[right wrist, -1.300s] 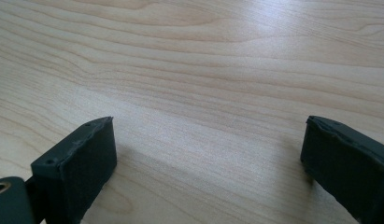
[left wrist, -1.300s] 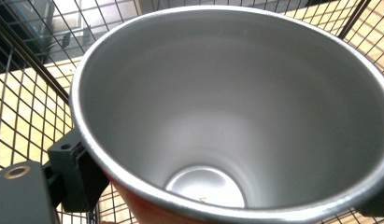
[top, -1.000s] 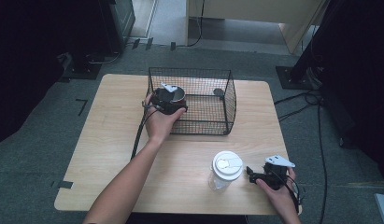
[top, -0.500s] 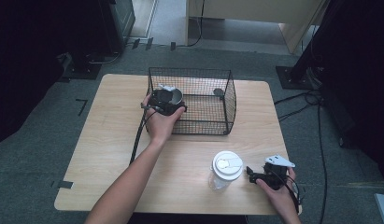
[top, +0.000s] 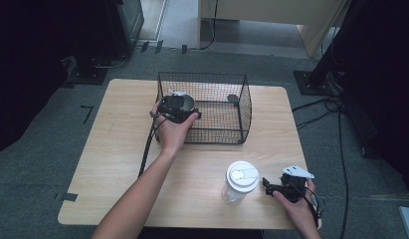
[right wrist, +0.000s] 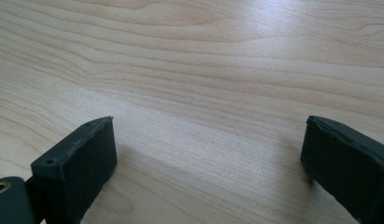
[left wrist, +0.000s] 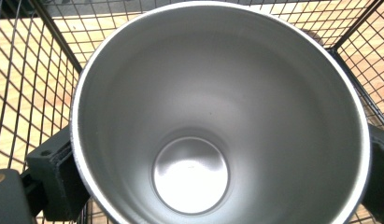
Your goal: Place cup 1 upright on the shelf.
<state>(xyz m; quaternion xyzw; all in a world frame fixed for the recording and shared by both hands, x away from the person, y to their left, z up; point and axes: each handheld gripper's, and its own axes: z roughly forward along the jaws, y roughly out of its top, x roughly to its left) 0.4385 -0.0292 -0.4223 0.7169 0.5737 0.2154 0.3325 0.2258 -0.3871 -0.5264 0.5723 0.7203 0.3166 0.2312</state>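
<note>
**Steel cup held at the left wall of the wire basket**

The steel cup (top: 182,102) sits upright between the jaws of the left gripper (top: 175,107), at the near-left corner of the wire basket (top: 219,133). In the left gripper view the cup (left wrist: 217,116) has its mouth toward the camera, and a jaw presses its wall on each side, so the claw is pinching the cup below the rim. This grip keeps the opening upward and leaves the base free for setting down. From the high view the cup appears level with the basket's top edge; whether it is inside or just outside the left wall cannot be told.

The basket stands at the far middle of the desk (top: 117,164). Its wire walls limit sideways travel; the open top is the only free path. A small dark object (top: 232,98) lies near the far-right corner of the basket floor, well apart from the cup.

Toward the near edge, a clear cup with a white lid (top: 240,180) stands upright, right of centre.

The right gripper (top: 272,187) rests at the near-right corner of the desk, just beside the lidded cup, its jaws toward it. In the right gripper view the claw is spread with bare wood between the jaws, holding nothing. Little desk surface remains behind and to the right of this hand; the left half of the desk offers open room.
</note>
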